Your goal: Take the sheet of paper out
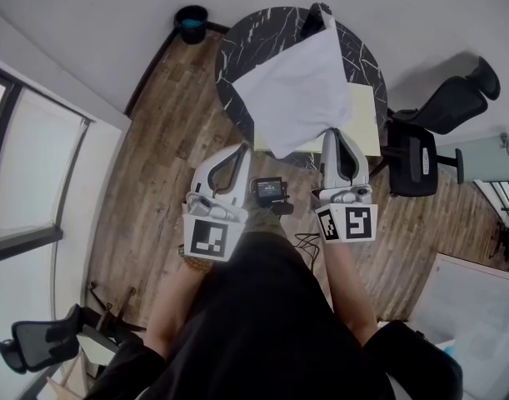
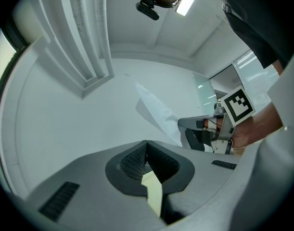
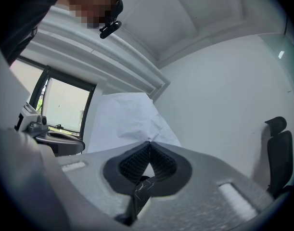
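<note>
Left gripper (image 1: 244, 148), jaws pressed shut, pins the pale yellow envelope (image 1: 364, 113) at the marble table's (image 1: 237, 57) near edge as an anchor; right gripper (image 1: 333, 133) pinches the sheet of paper (image 1: 296, 90), raised above the table, apparently drawn clear

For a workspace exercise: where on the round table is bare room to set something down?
Bare marble lies at the left rim of the table, beside the held-up white sheet. The near edge is crowded: yellow folder, left gripper, right gripper.

White-grey tongs (image 1: 242, 148) with black-and-white marker cubes (image 1: 211, 238); clothing apparently black.
</note>
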The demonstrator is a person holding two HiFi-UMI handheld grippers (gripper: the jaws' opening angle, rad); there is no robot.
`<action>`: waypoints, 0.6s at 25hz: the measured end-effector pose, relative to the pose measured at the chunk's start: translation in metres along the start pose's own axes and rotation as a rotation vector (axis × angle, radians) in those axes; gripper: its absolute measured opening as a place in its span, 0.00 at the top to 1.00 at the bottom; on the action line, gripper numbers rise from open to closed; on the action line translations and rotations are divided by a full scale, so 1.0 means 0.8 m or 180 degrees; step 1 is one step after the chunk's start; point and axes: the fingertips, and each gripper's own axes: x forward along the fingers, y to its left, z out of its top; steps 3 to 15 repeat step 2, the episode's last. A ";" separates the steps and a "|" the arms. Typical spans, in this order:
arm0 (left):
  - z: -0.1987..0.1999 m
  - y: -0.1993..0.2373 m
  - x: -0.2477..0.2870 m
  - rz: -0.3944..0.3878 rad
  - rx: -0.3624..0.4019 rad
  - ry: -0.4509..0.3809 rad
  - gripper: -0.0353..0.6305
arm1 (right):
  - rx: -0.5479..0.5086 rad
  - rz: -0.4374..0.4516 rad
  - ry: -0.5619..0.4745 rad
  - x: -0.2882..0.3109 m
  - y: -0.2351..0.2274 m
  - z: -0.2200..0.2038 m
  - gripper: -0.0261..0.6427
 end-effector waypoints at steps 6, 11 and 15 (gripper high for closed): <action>0.001 -0.001 0.003 -0.0008 0.0042 -0.0018 0.95 | 0.0006 -0.0004 0.0007 0.001 -0.004 -0.003 0.97; 0.001 -0.001 0.003 -0.0008 0.0042 -0.0018 0.95 | 0.0006 -0.0004 0.0007 0.001 -0.004 -0.003 0.97; 0.001 -0.001 0.003 -0.0008 0.0042 -0.0018 0.95 | 0.0006 -0.0004 0.0007 0.001 -0.004 -0.003 0.97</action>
